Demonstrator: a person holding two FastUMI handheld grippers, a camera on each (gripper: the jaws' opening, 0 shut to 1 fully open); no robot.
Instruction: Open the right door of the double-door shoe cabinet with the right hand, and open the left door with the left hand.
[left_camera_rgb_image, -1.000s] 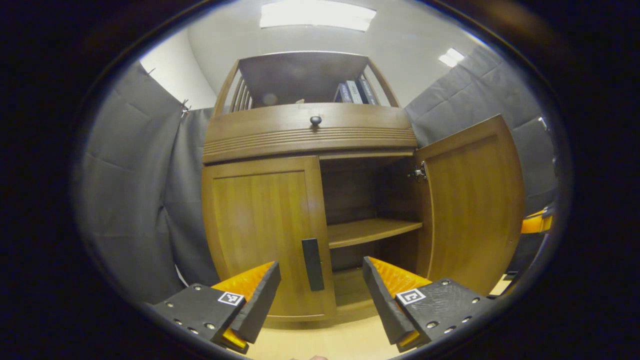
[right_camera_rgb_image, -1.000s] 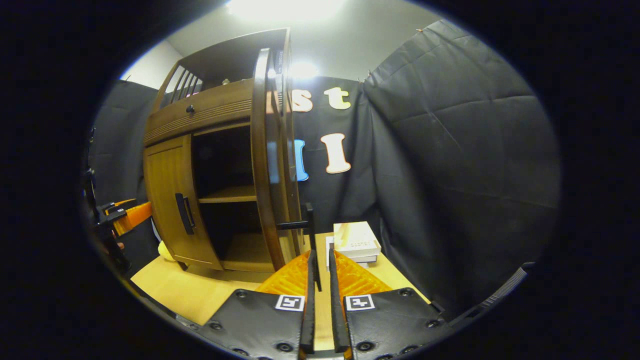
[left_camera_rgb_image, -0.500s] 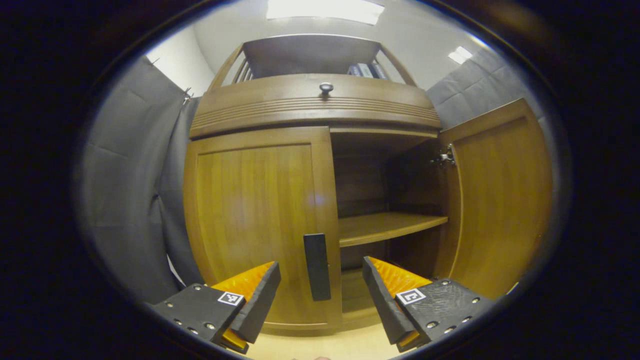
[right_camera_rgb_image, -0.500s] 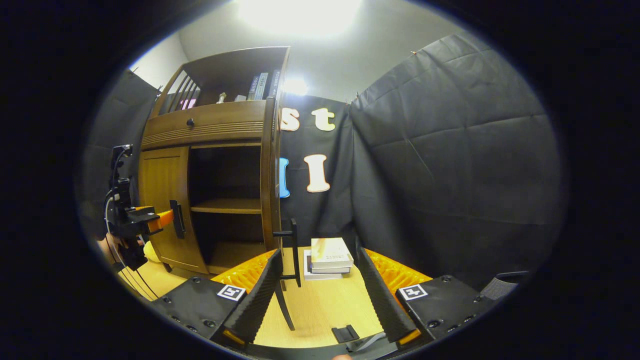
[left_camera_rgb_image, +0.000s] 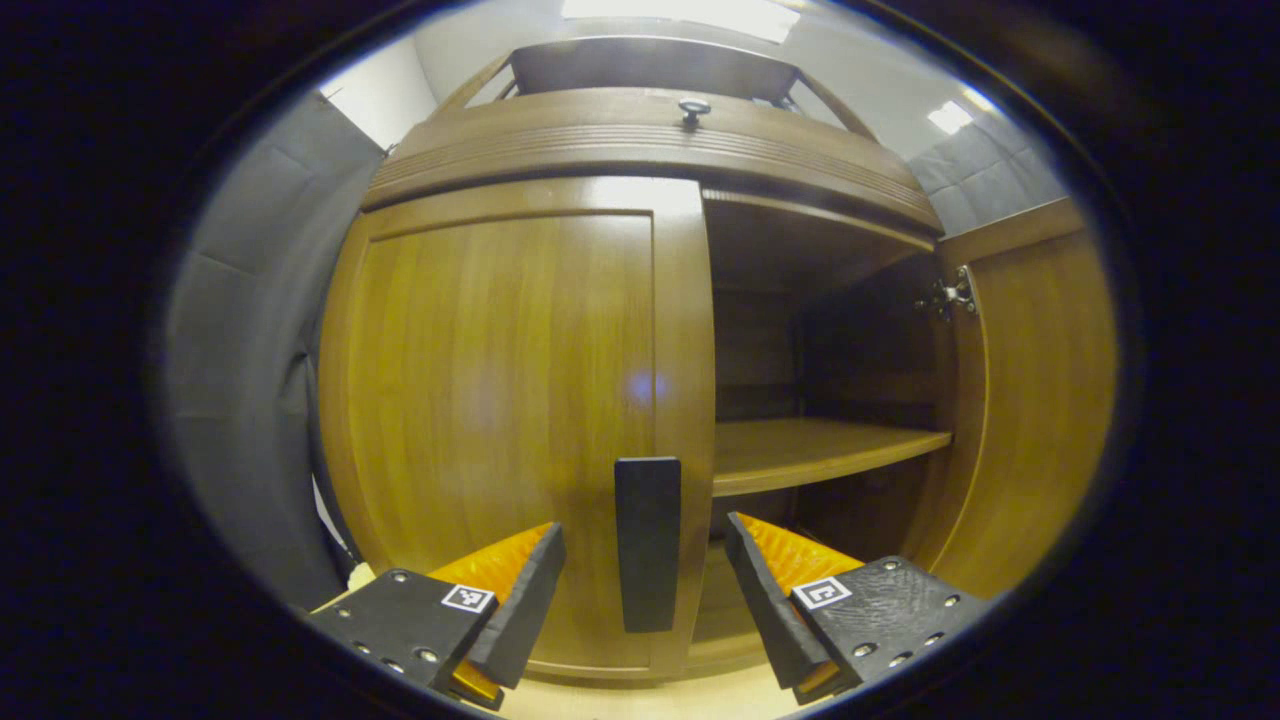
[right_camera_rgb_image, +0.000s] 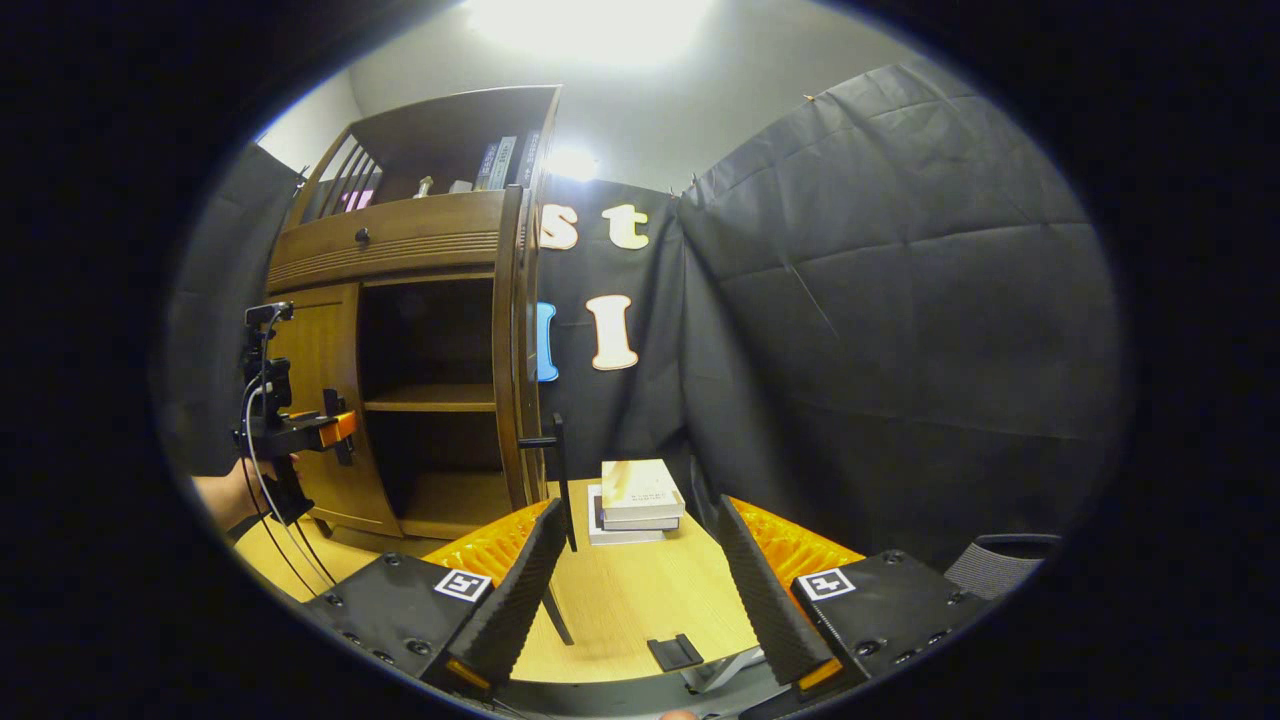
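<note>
In the left gripper view the wooden shoe cabinet (left_camera_rgb_image: 640, 140) looms close. Its left door (left_camera_rgb_image: 500, 400) is shut, and that door's black handle (left_camera_rgb_image: 647, 545) stands upright between the fingers of my open left gripper (left_camera_rgb_image: 645, 523), with a gap on each side. The right door (left_camera_rgb_image: 1040, 400) is swung wide, showing a shelf (left_camera_rgb_image: 820, 450). In the right gripper view the right door (right_camera_rgb_image: 515, 350) is edge-on with its handle (right_camera_rgb_image: 560, 480) free. My right gripper (right_camera_rgb_image: 642, 503) is open and holds nothing, back from that handle. The left gripper (right_camera_rgb_image: 320, 430) sits at the left door.
A stack of books (right_camera_rgb_image: 635, 495) lies on the light wooden table (right_camera_rgb_image: 620, 600) beside the cabinet. A small black piece (right_camera_rgb_image: 675, 652) lies near the table's front edge. A hand (right_camera_rgb_image: 225, 495) holds the left gripper. Black cloth walls close in behind and at the right.
My right gripper let go of the right door's handle, opened and drew back. My left gripper moved in toward the left door until its handle stands between the fingers.
</note>
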